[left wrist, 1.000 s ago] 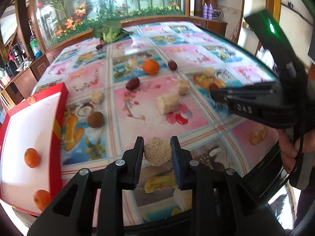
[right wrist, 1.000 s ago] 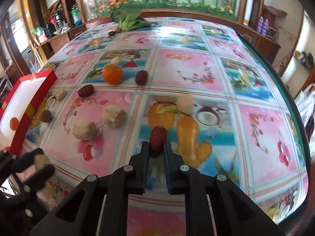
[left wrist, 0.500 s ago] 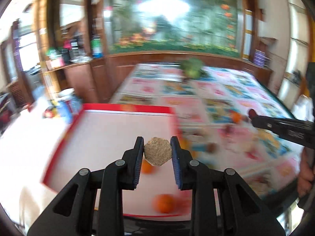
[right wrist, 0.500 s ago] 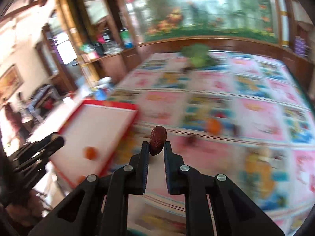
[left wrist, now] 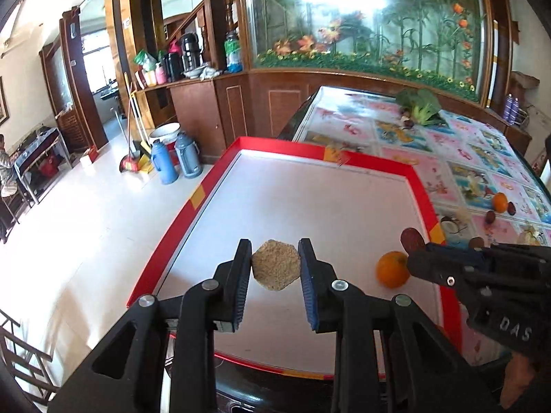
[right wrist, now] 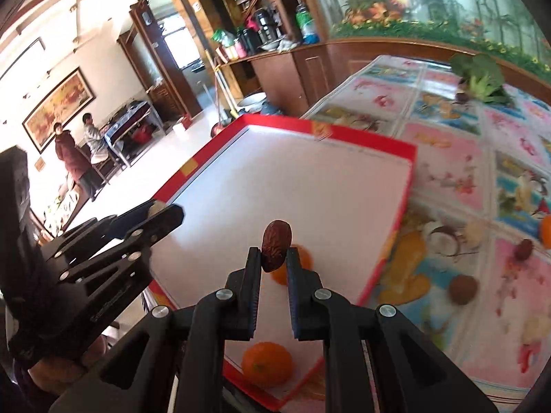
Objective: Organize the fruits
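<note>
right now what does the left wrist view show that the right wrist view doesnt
Only the left wrist view shows the grainy tan cake face-on, clamped in the left gripper, and two blue flasks on the floor.

Only the right wrist view shows a second orange at the near edge of the tray, and two people by a far table.

Both show the red-rimmed tray, an orange in it, and the right gripper holding the red date.

Two blue thermos flasks (left wrist: 175, 161) stood on pale floor beside broom (left wrist: 132, 130) — dark flasks, bottles crowded on wooden counter (left wrist: 193, 79). Framed painting (right wrist: 58, 108) hung on wall; two people seated, standing at far table (right wrist: 129, 120).
</note>
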Demonstrator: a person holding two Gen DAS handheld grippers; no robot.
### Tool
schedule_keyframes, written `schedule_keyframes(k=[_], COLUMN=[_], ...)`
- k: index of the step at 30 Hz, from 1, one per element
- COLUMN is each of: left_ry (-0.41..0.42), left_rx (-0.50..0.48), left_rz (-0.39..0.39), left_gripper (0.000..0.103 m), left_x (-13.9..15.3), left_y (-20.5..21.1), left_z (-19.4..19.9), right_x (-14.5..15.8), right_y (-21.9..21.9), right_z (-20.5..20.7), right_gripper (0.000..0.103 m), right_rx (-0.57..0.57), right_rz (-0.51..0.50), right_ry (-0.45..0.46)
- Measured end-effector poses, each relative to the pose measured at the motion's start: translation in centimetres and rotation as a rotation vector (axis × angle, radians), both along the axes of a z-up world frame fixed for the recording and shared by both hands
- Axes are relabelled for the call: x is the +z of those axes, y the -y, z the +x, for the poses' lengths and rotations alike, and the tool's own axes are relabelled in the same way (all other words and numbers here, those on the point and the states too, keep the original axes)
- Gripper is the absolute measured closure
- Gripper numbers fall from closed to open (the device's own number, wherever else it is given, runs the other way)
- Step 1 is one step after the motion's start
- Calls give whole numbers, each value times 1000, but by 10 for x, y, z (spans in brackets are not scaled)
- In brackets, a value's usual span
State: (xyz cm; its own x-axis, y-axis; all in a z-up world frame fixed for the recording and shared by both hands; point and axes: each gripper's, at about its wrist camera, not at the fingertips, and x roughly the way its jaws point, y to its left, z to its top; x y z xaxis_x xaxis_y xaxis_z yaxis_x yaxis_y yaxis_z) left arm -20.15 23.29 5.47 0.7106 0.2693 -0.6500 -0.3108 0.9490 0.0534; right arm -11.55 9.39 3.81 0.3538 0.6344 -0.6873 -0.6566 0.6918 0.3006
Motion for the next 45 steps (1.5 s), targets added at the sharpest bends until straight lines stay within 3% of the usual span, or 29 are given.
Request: schedule_keyframes(k=[5, 15, 16, 18, 20, 26, 34, 39, 45], left_ry=[-17, -95, -104, -101, -72, -12, -4, -36, -58], left_rx=[43, 119, 125, 143, 152, 109, -64, -168, -258], left_rz=[-8, 0, 2, 7, 21, 68, 121, 124, 138], left_gripper=[74, 73, 70, 41, 28, 23, 19, 19, 19], left_x=[-6, -22, -23, -21, -13, 12, 23, 17, 13], left_y=[-8, -23, -23, -23, -19, 7, 77, 119, 157], left_z=[1, 0, 0, -3, -8, -11, -9, -6, -9], right_x=[-4, -27, -27, -23, -18, 7, 6, -2, 1], right_y=[-10, -37, -35, -28, -18, 40, 139, 212, 271], right_z=[-8, -11, -12, -12, -12, -18, -17, -10, -10], right_gripper=[91, 88, 88, 84, 81, 64, 64, 64, 64], right_rx=[63, 106, 110, 104, 99, 20, -166, -321, -453], right_rz=[28, -33, -34, -23, 13, 109, 96, 121, 150], right_ry=[-23, -112, -119, -123, -120, -25, 36, 8, 13])
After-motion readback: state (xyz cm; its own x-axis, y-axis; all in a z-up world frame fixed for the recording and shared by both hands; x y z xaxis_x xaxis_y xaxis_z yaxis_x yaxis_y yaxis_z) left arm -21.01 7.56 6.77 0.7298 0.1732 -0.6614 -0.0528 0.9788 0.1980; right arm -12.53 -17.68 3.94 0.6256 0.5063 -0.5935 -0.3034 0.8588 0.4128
